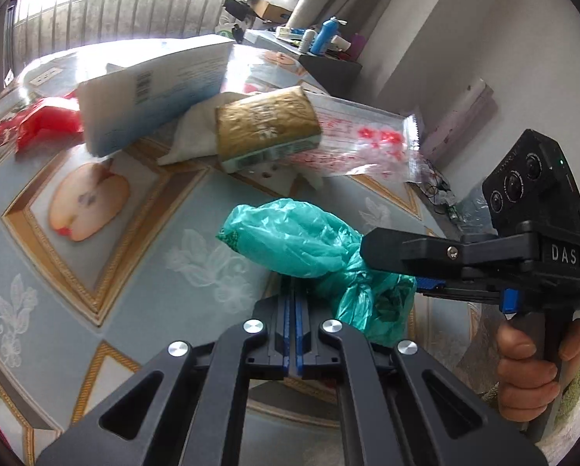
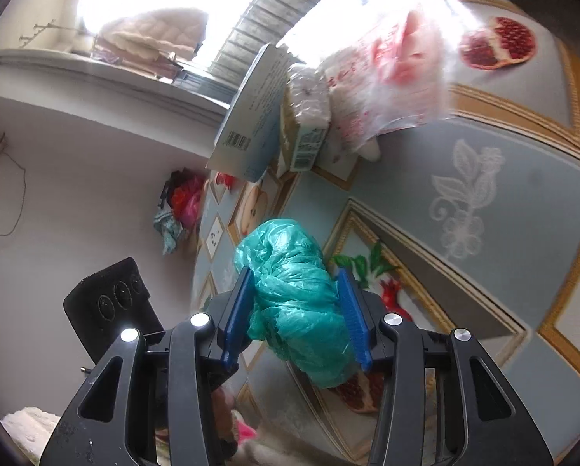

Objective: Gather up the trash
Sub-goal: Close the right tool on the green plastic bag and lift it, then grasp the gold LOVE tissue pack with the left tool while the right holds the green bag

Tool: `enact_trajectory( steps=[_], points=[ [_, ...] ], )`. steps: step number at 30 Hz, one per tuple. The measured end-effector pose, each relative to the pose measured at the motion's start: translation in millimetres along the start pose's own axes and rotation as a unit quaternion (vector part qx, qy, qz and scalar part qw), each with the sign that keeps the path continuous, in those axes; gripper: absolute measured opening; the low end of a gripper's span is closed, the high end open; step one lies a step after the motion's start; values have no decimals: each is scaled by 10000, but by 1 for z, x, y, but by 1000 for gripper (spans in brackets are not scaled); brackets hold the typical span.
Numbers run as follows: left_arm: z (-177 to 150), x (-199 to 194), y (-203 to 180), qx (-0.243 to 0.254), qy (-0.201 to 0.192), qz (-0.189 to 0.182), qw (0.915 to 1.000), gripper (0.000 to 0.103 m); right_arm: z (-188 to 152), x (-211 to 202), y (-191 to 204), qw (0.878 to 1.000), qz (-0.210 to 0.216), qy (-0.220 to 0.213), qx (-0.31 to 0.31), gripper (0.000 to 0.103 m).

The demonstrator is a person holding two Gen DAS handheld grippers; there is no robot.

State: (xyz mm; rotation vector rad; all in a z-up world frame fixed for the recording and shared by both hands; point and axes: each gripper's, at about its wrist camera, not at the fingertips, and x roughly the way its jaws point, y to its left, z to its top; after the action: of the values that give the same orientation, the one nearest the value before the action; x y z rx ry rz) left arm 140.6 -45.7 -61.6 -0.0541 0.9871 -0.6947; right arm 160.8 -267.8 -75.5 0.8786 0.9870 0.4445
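One green bag (image 2: 293, 299) btwn pads of right tongs (image 2: 295, 310), jaws apart. Left tongs (image 1: 292, 310) closed, empty, just beside bag. Beyond on bench (image 1: 142, 240): two boxes, one clear wrapper (image 1: 352, 143), one red scrap (image 1: 45, 124).

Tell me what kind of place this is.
Probably a lived-in home, at a table by a window. The fruit-print tablecloth, household bottles on a cluttered side surface, and folded bedding on the sill all suggest it.

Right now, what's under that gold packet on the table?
The gold packet lies on crumpled white paper and a clear red-printed wrapper. Anything beneath its middle is covered.
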Motion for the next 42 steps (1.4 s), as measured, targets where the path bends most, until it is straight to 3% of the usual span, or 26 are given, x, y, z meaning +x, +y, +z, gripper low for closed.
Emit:
enact_trajectory(
  steps=[6, 10, 13, 15, 18, 22, 26, 29, 32, 38, 40, 42],
  points=[
    [21, 27, -45, 459, -30, -245, 9986, 0, 0, -39, -33, 9960, 72, -679, 579, 43],
    [38, 36, -53, 530, -163, -193, 9983, 1, 8, -44, -49, 9907, 175, -1017, 891, 43],
    [44, 25, -46, 547, -263, -112, 9981, 12, 12, -46, -53, 9894, 223, -1070, 951, 43],
    [46, 12, -39, 492, -396, 39, 9980, 46, 13, -50, -58, 9894, 273, -1082, 925, 43],
    [60, -7, -25, 535, -811, 171, 9951, 55, 12, -54, -64, 9891, 326, -1092, 930, 43],
    [96, -4, -6, 384, -988, 305, 9939, 60, 6, -55, -68, 9890, 389, -1093, 918, 43],
    [127, 30, 12, 33, -531, 83, 9985, 62, 6, -61, -73, 9887, 408, -1121, 907, 42],
    [131, 49, 20, -84, -192, -33, 9998, 62, 5, -61, -73, 9883, 424, -1135, 923, 42],
    [120, 38, 15, 52, -4, -111, 9999, 62, 4, -62, -73, 9890, 378, -1120, 891, 43],
    [72, 16, 10, -257, 976, -1141, 9883, 62, 0, -63, -68, 9905, 313, -1045, 844, 43],
    [66, 5, 9, -205, 814, -1137, 9900, 62, -1, -64, -67, 9906, 296, -1053, 819, 43],
    [74, -5, 8, 31, 322, -699, 9970, 62, -2, -65, -66, 9905, 289, -1059, 829, 42]
  ],
)
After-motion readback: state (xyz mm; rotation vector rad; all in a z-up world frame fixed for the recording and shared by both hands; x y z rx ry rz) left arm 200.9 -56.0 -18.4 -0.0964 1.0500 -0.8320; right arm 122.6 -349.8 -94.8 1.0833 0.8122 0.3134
